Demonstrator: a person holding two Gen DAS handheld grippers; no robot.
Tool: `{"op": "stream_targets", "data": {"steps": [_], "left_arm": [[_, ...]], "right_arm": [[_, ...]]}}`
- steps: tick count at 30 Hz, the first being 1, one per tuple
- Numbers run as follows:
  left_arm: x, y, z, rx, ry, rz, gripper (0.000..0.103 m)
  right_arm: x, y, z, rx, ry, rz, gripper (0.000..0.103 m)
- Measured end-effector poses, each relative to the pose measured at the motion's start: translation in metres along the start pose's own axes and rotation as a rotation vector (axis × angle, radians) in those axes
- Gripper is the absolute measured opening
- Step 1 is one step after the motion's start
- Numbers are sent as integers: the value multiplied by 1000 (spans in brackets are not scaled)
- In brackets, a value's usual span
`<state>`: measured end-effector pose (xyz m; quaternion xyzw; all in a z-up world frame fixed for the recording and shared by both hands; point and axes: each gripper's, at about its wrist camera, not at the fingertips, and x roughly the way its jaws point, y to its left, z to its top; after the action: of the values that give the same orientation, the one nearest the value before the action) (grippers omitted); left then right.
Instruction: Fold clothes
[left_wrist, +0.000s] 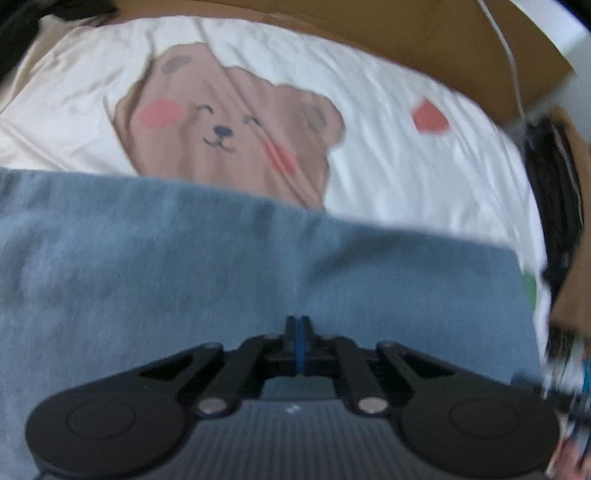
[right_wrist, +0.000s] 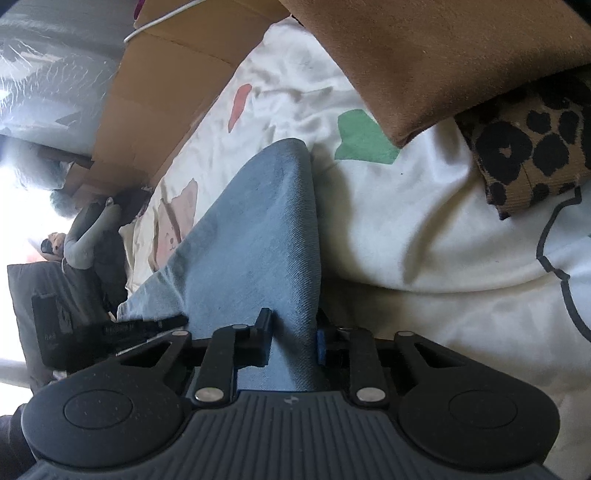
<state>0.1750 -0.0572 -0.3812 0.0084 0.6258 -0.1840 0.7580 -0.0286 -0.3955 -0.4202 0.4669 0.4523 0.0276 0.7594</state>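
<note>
A blue denim garment (left_wrist: 184, 258) lies flat across the near part of a white bedsheet (left_wrist: 388, 166) printed with a brown bear (left_wrist: 229, 125). My left gripper (left_wrist: 298, 321) hovers just over the denim, pointing steeply down. Its jaws are shut together and no cloth shows between them. In the right wrist view the same denim garment (right_wrist: 266, 229) rises in a folded ridge that runs back between my fingers. My right gripper (right_wrist: 293, 332) is shut on that fold, and its blue pad (right_wrist: 320, 345) presses against the cloth's right side.
Brown cardboard (left_wrist: 406, 29) lines the far side of the bed, with a white cable (left_wrist: 513, 55) running over it. A tan cloth (right_wrist: 443, 55) and a leopard-print item (right_wrist: 528, 147) lie on the sheet at the upper right. Dark clutter (left_wrist: 557, 206) sits past the sheet's right edge.
</note>
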Motion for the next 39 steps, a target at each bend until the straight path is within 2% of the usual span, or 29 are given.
{"op": "stream_targets", "data": {"steps": [2, 4, 11, 15, 19, 24, 28, 32, 39], "left_arm": [[-1, -3, -11, 48, 40, 0, 2], [-3, -5, -18, 72, 71, -3, 2], [-11, -2, -35, 129, 128, -39, 2], [-19, 4, -50, 166, 127, -73, 2], [-29, 15, -67, 182, 123, -110, 2], [-37, 25, -90, 239, 120, -159, 2], [-42, 34, -100, 224, 76, -206, 2], [-41, 50, -110, 156, 13, -259, 3], [-45, 61, -111, 89, -6, -296, 7]], "right_arm": [[0, -2, -1, 10, -4, 3, 13], [0, -2, -1, 16, -6, -1, 13], [7, 1, 5, 38, -7, -37, 18], [10, 0, 7, 52, -9, -40, 17], [6, 6, 6, 33, 0, -31, 7], [-1, 31, 9, -10, -2, -76, 6], [-12, 56, 10, -48, -2, -92, 5], [-19, 86, 12, -88, 5, -118, 5], [-31, 138, 11, -165, 9, -124, 5]]}}
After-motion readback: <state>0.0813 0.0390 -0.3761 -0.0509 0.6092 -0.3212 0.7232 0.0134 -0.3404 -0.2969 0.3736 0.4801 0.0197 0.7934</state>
